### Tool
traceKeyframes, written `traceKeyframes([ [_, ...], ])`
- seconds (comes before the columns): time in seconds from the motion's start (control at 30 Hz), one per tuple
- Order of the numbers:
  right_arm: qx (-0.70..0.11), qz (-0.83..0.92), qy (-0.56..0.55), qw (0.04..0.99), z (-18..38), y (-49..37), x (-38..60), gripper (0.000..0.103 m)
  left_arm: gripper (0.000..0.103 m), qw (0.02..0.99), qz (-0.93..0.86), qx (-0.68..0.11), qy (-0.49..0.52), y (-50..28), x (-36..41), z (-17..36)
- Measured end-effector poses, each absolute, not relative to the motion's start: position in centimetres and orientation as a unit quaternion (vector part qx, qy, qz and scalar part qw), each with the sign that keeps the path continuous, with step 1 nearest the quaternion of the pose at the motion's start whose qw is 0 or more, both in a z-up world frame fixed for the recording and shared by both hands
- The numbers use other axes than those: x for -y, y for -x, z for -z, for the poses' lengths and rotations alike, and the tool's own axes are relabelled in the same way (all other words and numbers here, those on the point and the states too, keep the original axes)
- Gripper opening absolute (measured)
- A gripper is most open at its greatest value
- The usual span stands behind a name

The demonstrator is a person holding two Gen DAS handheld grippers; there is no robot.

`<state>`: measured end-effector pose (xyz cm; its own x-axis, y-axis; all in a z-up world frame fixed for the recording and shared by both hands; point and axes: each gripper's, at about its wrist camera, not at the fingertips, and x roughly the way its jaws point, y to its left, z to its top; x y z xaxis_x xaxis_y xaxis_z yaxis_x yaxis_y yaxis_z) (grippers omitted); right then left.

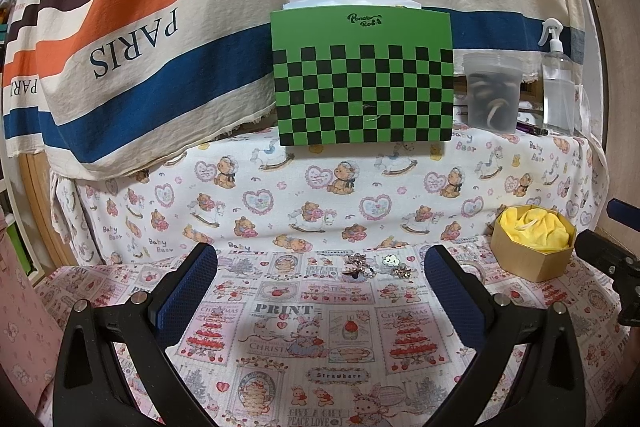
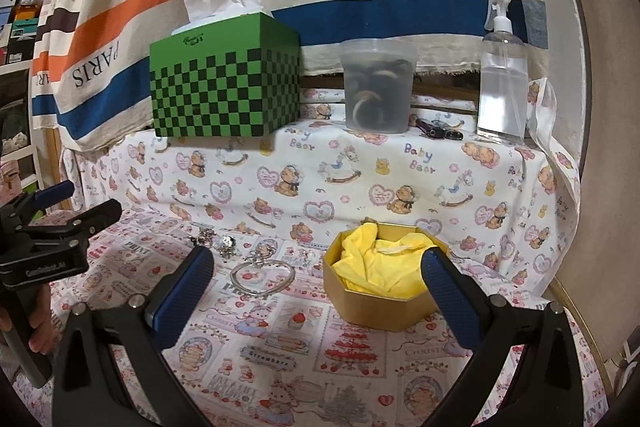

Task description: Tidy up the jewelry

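Jewelry (image 1: 374, 267) lies in a small cluster on the printed cloth of the surface (image 1: 280, 339), ahead of the left claw (image 1: 320, 259) and between the lines of its two fingers, a little nearer the right one. Left claw released, fingers spread wide, nothing between them, held above the cloth and apart from the pieces.

Cluster, seen from the right wrist: a few small sparkly pieces (image 2: 224, 243) at the far left, then a silver bracelet (image 2: 262, 277) lying flat in a loop, with a small charm-like piece just beyond it. Exact type of the small pieces too fine to tell.

Gold box (image 2: 372, 301), eight-sided, open at the top, stands on the surface just right of the bracelet; yellow cloth (image 2: 380, 263) bunched inside it. Right claw (image 2: 318, 263) released, fingers wide apart, empty. Bracelet sits just inside its left finger; the box sits between the fingers toward the right one, whose tip overlaps the box's right rim in view. Contact there cannot be told.

Left claw also shows at the left edge of the right-wrist view, near the sparkly pieces.

Behind, on a raised ledge draped in bear-print cloth: green checkered tissue box (image 2: 226, 87), cloudy plastic tub (image 2: 378, 87), clear spray bottle (image 2: 502, 75). Striped fabric (image 1: 160, 27) hangs behind.
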<state>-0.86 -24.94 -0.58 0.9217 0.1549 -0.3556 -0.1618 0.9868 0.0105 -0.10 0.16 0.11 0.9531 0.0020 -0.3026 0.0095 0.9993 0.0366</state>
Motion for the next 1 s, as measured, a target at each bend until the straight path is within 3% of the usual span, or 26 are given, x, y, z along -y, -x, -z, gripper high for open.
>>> traceKeyframes([
  [0.7, -0.184, -0.044, 0.013, 0.982, 0.41, 0.96, 25.01, 0.103, 0.103, 0.983, 0.001, -0.182, 0.001, -0.34, -0.6, 0.04],
  [1.0, -0.161, -0.05, -0.001, 0.986, 0.13, 1.29, 25.51, 0.103, 0.103, 0.988, -0.016, -0.151, -0.004, -0.05, -0.73, -0.08],
])
